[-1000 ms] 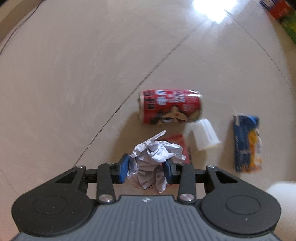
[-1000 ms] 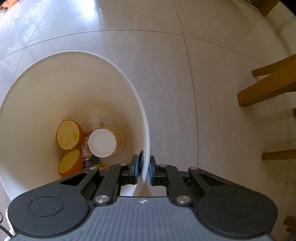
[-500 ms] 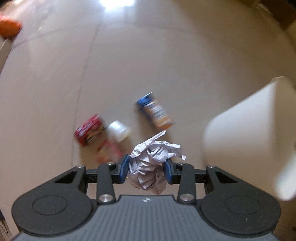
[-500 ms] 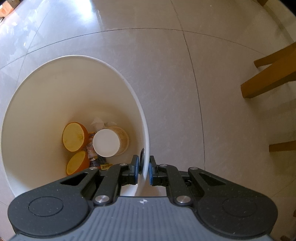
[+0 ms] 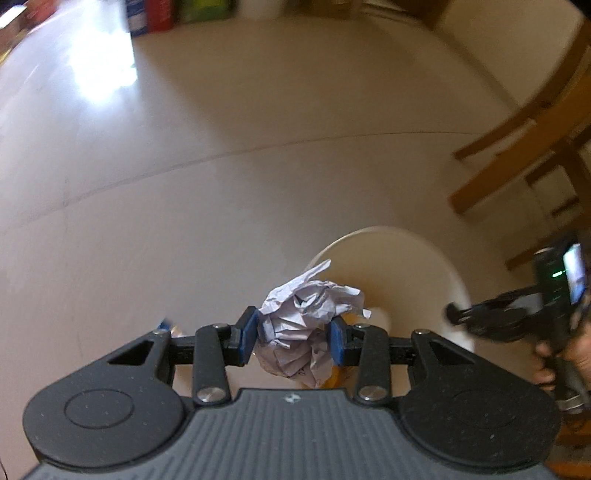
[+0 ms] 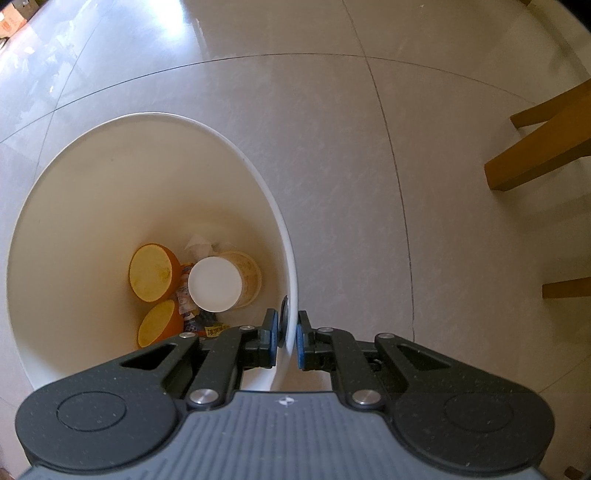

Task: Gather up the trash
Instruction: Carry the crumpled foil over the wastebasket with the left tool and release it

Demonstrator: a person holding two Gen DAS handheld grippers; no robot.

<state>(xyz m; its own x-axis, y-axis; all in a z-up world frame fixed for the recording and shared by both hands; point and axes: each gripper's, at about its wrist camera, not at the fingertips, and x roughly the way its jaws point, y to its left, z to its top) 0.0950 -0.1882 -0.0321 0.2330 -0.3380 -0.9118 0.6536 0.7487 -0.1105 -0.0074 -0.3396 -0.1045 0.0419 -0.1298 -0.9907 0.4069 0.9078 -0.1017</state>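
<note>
My left gripper (image 5: 293, 334) is shut on a crumpled ball of white paper (image 5: 308, 325), held above the near rim of the white trash bin (image 5: 424, 254). In the right wrist view my right gripper (image 6: 287, 338) is shut on the bin's rim (image 6: 291, 266), one pad inside the wall and one outside. Down in the bin (image 6: 74, 229) lie two orange halves (image 6: 151, 273), a white-lidded cup (image 6: 216, 282) and some wrappers (image 6: 192, 321). The right gripper (image 5: 480, 317) with a hand on it also shows at the right of the left wrist view.
Wooden chair legs (image 5: 517, 147) stand on the tiled floor to the right of the bin, also seen as chair legs (image 6: 543, 147) in the right wrist view. Coloured boxes (image 5: 159, 14) line the far wall. A bit of blue packaging (image 5: 164, 325) peeks out left of my left fingers.
The left gripper has lifted the paper ball off the floor and swung it right, away from the red can and packets, to above the bin. The right gripper stays clamped on the rim.
</note>
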